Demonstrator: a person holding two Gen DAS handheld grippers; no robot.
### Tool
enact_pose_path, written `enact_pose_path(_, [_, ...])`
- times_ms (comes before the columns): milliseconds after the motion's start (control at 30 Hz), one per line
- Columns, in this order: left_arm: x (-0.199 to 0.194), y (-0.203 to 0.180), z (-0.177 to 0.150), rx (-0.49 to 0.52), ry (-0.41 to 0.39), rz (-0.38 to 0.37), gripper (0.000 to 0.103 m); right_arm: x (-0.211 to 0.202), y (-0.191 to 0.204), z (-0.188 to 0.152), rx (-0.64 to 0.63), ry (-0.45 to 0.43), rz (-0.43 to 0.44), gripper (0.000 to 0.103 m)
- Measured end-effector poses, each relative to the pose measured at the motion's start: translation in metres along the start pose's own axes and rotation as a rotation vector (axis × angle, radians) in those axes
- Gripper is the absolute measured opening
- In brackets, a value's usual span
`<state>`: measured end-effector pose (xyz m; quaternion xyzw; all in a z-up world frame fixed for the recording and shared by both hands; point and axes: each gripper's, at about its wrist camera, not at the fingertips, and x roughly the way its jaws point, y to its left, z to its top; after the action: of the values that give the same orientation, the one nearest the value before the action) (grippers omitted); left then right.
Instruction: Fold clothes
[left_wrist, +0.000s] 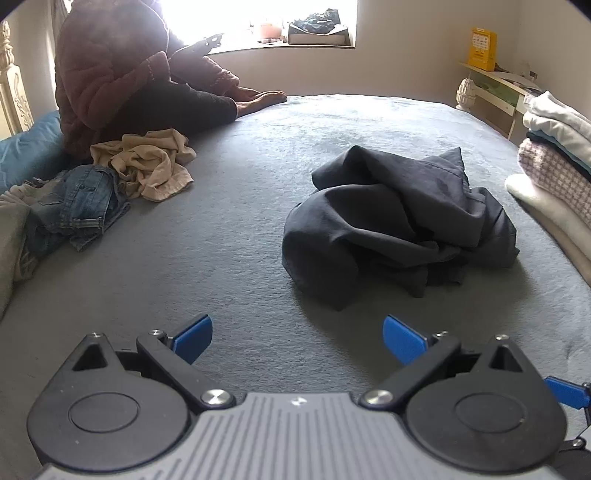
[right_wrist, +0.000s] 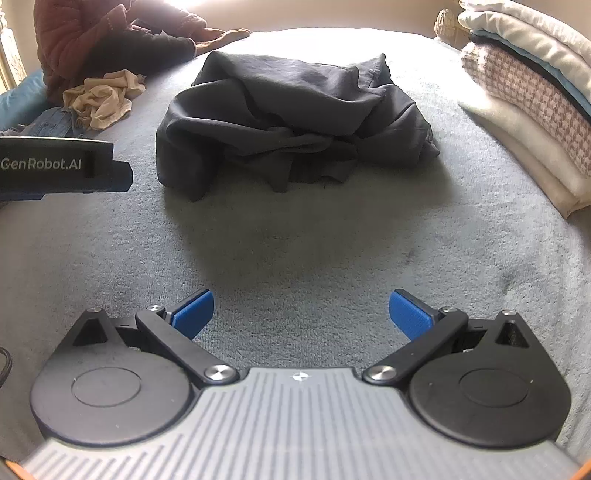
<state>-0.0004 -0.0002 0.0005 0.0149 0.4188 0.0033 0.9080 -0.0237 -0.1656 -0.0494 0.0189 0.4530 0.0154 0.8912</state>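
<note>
Fuzzy grey bedspread (right_wrist: 295, 240), crumpled dark garment (right_wrist: 291, 118), both grippers' blue fingers (left_wrist: 404, 339) wide apart

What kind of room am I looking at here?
Most likely a bedroom. The clothes lie on a wide bed with a grey blanket; a carved cream bedpost stands at its far corner, and a stack of folded laundry sits along one edge, near a crumpled dark garment.
</note>
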Motion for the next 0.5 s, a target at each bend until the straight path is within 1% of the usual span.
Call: enact_pose_path(500, [-0.011,-0.002,0.000,0.020,-0.003,0.014,0.100,-0.003,0.001,0.001,0.002,-0.024,-0.005,0.102])
